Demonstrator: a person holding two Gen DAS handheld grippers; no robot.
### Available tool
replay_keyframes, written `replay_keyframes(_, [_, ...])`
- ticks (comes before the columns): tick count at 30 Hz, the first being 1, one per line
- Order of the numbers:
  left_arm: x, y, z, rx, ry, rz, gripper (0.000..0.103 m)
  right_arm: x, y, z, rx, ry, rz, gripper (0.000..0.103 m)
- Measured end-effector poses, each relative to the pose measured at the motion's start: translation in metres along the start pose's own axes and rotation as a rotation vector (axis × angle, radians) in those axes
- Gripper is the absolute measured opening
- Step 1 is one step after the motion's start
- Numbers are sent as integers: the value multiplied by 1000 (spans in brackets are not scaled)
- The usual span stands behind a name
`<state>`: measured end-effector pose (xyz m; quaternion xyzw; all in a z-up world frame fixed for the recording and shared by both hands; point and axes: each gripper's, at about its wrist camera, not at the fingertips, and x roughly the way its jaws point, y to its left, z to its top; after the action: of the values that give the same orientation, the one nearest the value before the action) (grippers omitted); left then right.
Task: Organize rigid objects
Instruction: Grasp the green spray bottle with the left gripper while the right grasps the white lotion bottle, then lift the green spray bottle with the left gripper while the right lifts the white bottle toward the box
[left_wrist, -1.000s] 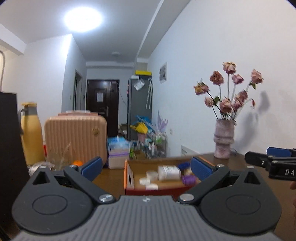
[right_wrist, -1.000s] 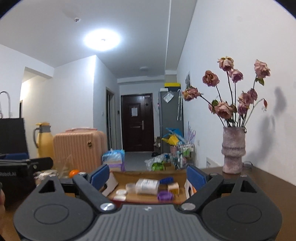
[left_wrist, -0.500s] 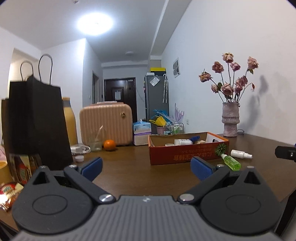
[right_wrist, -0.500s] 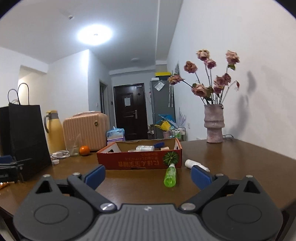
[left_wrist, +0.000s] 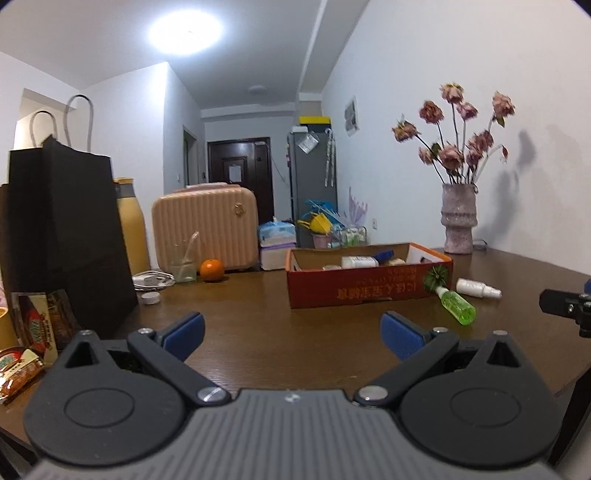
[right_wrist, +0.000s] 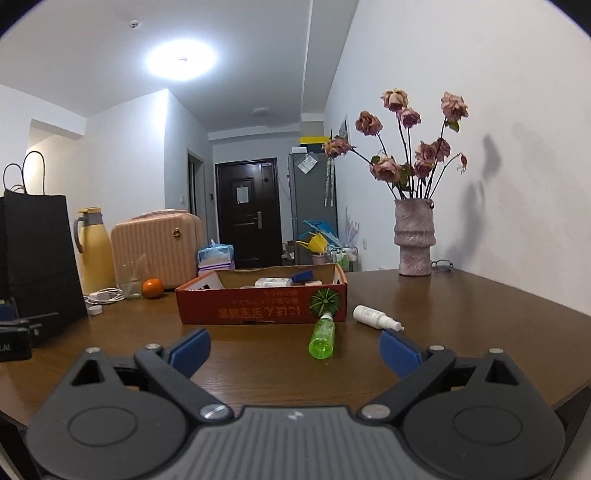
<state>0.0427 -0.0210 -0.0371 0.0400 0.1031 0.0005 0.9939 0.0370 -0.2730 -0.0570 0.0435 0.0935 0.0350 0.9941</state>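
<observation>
A red cardboard box (left_wrist: 369, 291) (right_wrist: 258, 306) stands mid-table and holds a white bottle (left_wrist: 359, 262) and other small items. Against its front right corner lies a green bottle (left_wrist: 456, 306) (right_wrist: 322, 338), with a white spray bottle (left_wrist: 476, 288) (right_wrist: 373, 315) just to its right. My left gripper (left_wrist: 291, 328) is open and empty, low over the table, well short of the box. My right gripper (right_wrist: 295, 345) has its jaws wide and closing slightly with nothing between them; the green bottle lies a little beyond its fingertips.
A black paper bag (left_wrist: 62, 236), snack packets (left_wrist: 33, 332), a yellow flask (left_wrist: 131, 229), a pink case (left_wrist: 207, 229), a glass (left_wrist: 183, 264) and an orange (left_wrist: 212, 270) fill the left and back. A vase of flowers (right_wrist: 413, 240) stands at the back right.
Both grippers have drawn back from above the box and sunk toward the table's near edge. The two bottles in front of the box have come into view.
</observation>
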Motion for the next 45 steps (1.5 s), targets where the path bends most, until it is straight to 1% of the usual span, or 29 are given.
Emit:
replay_keyframes(4, [15, -19, -2, 20, 43, -43, 103, 9, -11, -3, 6, 7, 31, 95])
replay_keyframes(8, [43, -45, 7, 20, 81, -112, 103, 31, -25, 0, -14, 52, 15, 85])
replay_keyframes(10, [64, -56, 15, -7, 120, -139, 103, 45, -37, 8, -17, 65, 5, 84])
replay_keyframes(12, [94, -70, 28, -55, 191, -167, 103, 61, -51, 18, -13, 78, -1, 83])
replay_keyframes(13, [108, -77, 33, -72, 221, -184, 103, 71, -59, 24, -12, 88, -2, 83])
replay_keyframes(14, [126, -87, 38, -87, 250, -224, 103, 80, -66, 29, -18, 102, 0, 83])
replay_keyframes(17, [169, -118, 44, -70, 291, -293, 103, 118, -87, 44, -61, 145, -17, 82])
replay_keyframes(19, [200, -141, 46, -57, 318, -303, 103, 146, -104, 51, -64, 172, -31, 81])
replay_keyframes(20, [217, -153, 47, -54, 341, -326, 103, 159, -112, 54, -59, 191, -36, 78])
replay_keyframes(22, [246, -173, 48, -57, 408, -347, 103, 189, -127, 59, -52, 225, -28, 75])
replay_keyframes(23, [259, -181, 47, -46, 426, -370, 103, 203, -132, 60, -48, 244, -24, 71])
replay_keyframes(24, [271, -192, 46, -12, 443, -377, 103, 220, -138, 61, -44, 271, -10, 71])
replay_keyframes(26, [286, -206, 41, 43, 450, -399, 102, 245, -146, 62, -38, 300, 17, 71])
replay_keyframes(28, [297, -214, 37, 71, 446, -399, 96, 270, -154, 60, -36, 332, 47, 71])
replay_keyframes(30, [309, -216, 35, 62, 441, -391, 92, 294, -159, 59, -29, 371, 45, 71])
replay_keyframes(32, [319, -214, 33, 47, 454, -371, 83, 308, -159, 56, -40, 397, 63, 71])
replay_keyframes(33, [322, -213, 32, 41, 460, -365, 73, 314, -159, 55, -43, 404, 79, 70])
replay_keyframes(34, [326, -211, 31, 35, 470, -366, 69, 320, -158, 53, -45, 414, 97, 70])
replay_keyframes(36, [331, -209, 29, 29, 494, -389, 67, 330, -153, 48, -63, 431, 113, 65])
replay_keyframes(38, [334, -209, 26, 28, 508, -417, 59, 339, -146, 43, -84, 455, 120, 49])
replay_keyframes(39, [333, -209, 25, 30, 502, -416, 51, 343, -145, 40, -87, 471, 121, 47])
replay_keyframes(40, [333, -209, 25, 39, 499, -411, 41, 346, -143, 38, -88, 486, 125, 46])
replay_keyframes(42, [334, -210, 25, 43, 496, -398, 33, 349, -141, 34, -85, 502, 129, 36])
replay_keyframes(43, [333, -209, 25, 41, 498, -400, 32, 350, -141, 32, -84, 506, 123, 30])
replay_keyframes(45, [331, -205, 26, 35, 508, -409, 31, 352, -140, 28, -89, 512, 106, 28])
